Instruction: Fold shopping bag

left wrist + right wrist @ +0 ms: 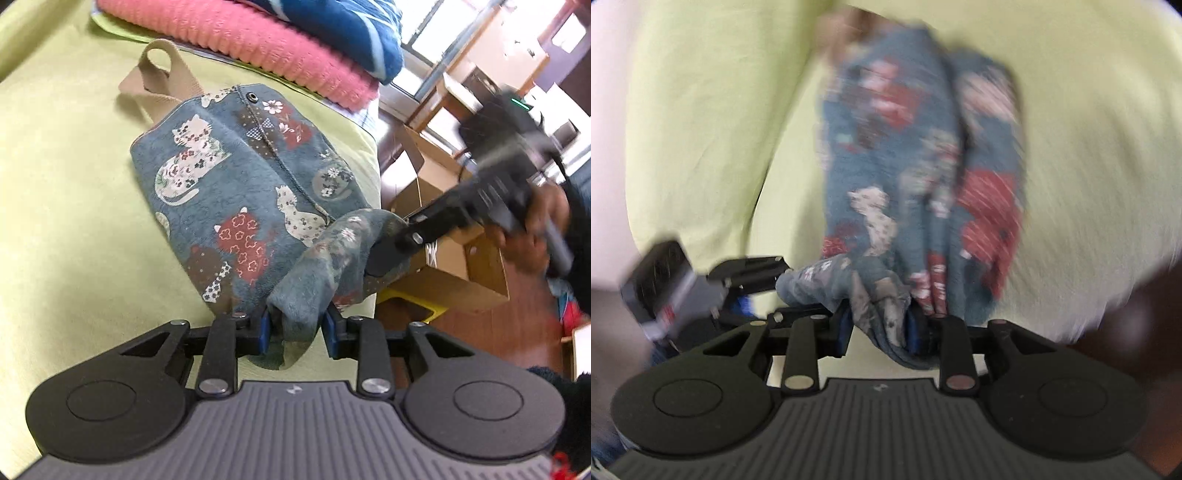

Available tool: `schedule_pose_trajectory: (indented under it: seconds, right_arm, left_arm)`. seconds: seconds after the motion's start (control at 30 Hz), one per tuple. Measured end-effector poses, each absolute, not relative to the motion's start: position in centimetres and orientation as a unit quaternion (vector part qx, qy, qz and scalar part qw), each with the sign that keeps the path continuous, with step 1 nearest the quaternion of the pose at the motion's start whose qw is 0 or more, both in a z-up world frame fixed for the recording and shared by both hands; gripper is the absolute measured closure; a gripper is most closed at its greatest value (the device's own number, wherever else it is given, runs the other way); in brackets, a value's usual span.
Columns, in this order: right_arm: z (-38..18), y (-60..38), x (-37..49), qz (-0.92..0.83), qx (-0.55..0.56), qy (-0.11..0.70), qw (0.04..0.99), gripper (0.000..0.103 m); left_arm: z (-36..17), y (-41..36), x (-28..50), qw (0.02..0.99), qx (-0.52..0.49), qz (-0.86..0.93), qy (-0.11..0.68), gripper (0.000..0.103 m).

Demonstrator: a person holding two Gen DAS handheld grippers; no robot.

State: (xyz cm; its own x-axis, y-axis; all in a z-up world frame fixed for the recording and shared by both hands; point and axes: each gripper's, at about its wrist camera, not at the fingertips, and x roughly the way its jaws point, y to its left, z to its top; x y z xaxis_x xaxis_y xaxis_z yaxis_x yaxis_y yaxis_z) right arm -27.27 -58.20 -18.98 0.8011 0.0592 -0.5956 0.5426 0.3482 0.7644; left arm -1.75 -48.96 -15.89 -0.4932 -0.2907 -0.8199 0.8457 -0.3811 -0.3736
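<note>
The shopping bag [236, 177] is blue-grey cloth printed with cats and flowers, with tan strap handles [162, 74]. It lies on a yellow-green cover [74, 184], handles at the far end. My left gripper [297, 332] is shut on a bunched near corner of the bag, which hangs between its blue pads. My right gripper [384, 254], held by a hand [535, 225], grips the neighbouring corner at the surface's right edge. The blurred right wrist view shows the bag [894, 147] stretching away, with the right gripper [877, 332] shut on a fold. The left gripper [753, 291] is close at its left.
A folded pink towel [258, 40] and a blue patterned cloth [332, 29] lie stacked at the far end of the cover. The surface ends at its right edge [375, 177]. Beyond it stand open cardboard boxes [443, 266] on a dark floor.
</note>
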Motion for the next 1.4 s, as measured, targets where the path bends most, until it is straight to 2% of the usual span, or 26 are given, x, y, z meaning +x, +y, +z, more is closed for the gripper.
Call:
schedule_pose_trajectory:
  seconds: [0.07, 0.2, 0.3, 0.37, 0.43, 0.47, 0.53, 0.93, 1.13, 1.17, 1.2, 1.33, 1.4]
  right_arm:
    - [-17.3, -55.1, -27.3, -0.201, 0.457, 0.26, 0.827, 0.069]
    - [-15.3, -47.8, -27.0, -0.313, 0.255, 0.214, 0.89, 0.068]
    - [-14.8, -44.2, -27.1, -0.364, 0.1, 0.196, 0.905, 0.067]
    - [-14.8, -42.0, -26.4, -0.382, 0.005, 0.169, 0.909, 0.072]
    - [-15.0, -40.6, -25.6, -0.378, -0.069, 0.153, 0.911, 0.07]
    - [-15.2, -40.9, -25.0, -0.365, -0.074, 0.168, 0.913, 0.08]
    - [-15.9, -42.0, -24.0, -0.351, -0.064, 0.203, 0.912, 0.087]
    - [-18.1, -46.8, -22.4, -0.35, 0.014, 0.199, 0.915, 0.088]
    - [-19.5, -47.3, -22.3, -0.34, 0.017, 0.202, 0.918, 0.087]
    - [-19.6, -47.3, -22.4, -0.338, 0.016, 0.202, 0.919, 0.087]
    - [-19.7, -47.3, -22.4, -0.336, 0.015, 0.203, 0.92, 0.087]
    - [-19.8, -47.4, -22.2, -0.334, 0.023, 0.203, 0.92, 0.087]
    - [-19.7, -47.6, -22.4, -0.331, 0.035, 0.202, 0.921, 0.087]
  left_arm:
    - [-16.0, -48.5, -1.8, 0.382, 0.332, -0.759, 0.41, 0.065]
    - [-16.2, -47.8, -2.0, 0.396, 0.322, -0.755, 0.413, 0.065]
    - [-16.3, -47.6, -1.9, 0.407, 0.31, -0.75, 0.418, 0.065]
    - [-16.5, -47.5, -1.9, 0.415, 0.303, -0.749, 0.419, 0.065]
    - [-16.6, -47.4, -1.9, 0.421, 0.296, -0.747, 0.421, 0.065]
    - [-16.7, -47.4, -1.8, 0.423, 0.293, -0.746, 0.422, 0.065]
    - [-16.8, -47.4, -1.8, 0.426, 0.289, -0.746, 0.423, 0.065]
    - [-17.1, -47.2, -2.8, 0.457, 0.276, -0.742, 0.405, 0.067]
    - [-14.7, -45.0, -5.4, 0.498, 0.338, -0.736, 0.31, 0.071]
    - [-14.0, -44.5, -5.4, 0.508, 0.34, -0.735, 0.293, 0.078]
    - [-13.2, -44.1, -5.6, 0.518, 0.343, -0.735, 0.271, 0.081]
    - [-10.8, -43.4, -7.1, 0.536, 0.362, -0.739, 0.187, 0.081]
    - [-11.7, -43.6, -8.6, 0.523, 0.397, -0.738, 0.156, 0.088]
